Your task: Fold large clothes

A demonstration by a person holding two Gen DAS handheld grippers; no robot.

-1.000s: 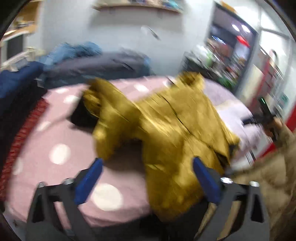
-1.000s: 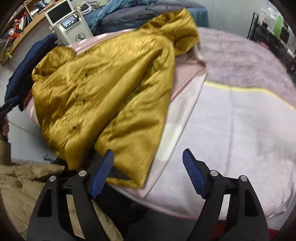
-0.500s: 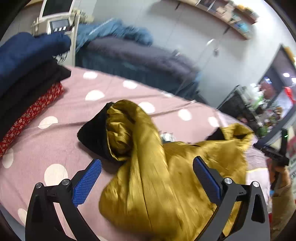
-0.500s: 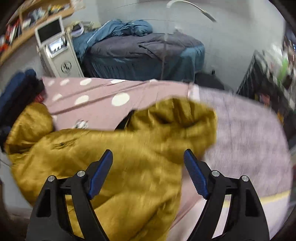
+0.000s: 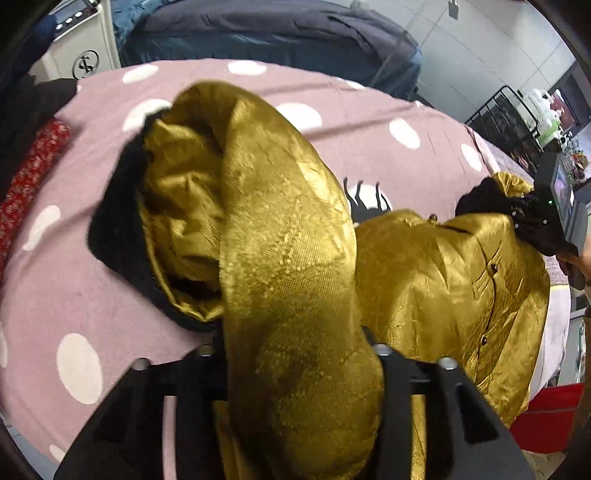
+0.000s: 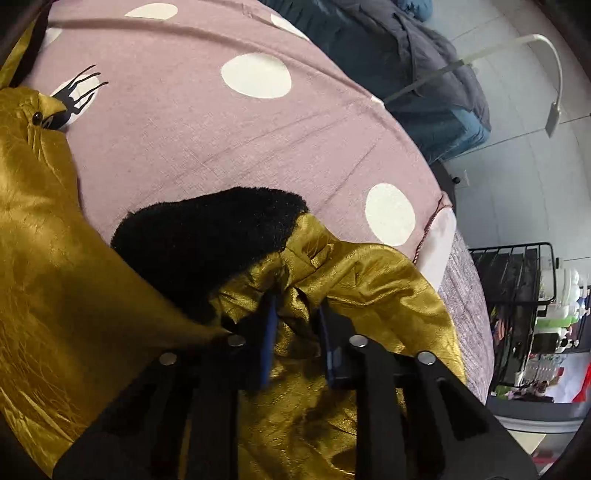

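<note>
Both grippers have dropped from hovering wide over the bed onto the gold jacket (image 5: 436, 266) since the earlier frames. On the left gripper (image 5: 295, 354), the fingers are closing on a thick roll of gold sleeve that fills the gap between them and hides their pads; the fabric bulges up and away from them to a black fleece cuff (image 5: 118, 229) lying ahead and to the left. On the right gripper (image 6: 295, 332), the blue-padded fingers (image 6: 267, 343) are closing too, pinching a bunched fold of the other sleeve, with its black fleece cuff (image 6: 207, 236) just ahead and to the left of the tips. Jacket body spreads to the right of the left fingers and to the left of the right fingers, lying on the pink spotted bedsheet (image 6: 229, 140). Far right in the left wrist view, the right gripper's body shows at the other sleeve end. Beyond the sheet lies a dark grey and blue quilt (image 5: 280, 33).
</note>
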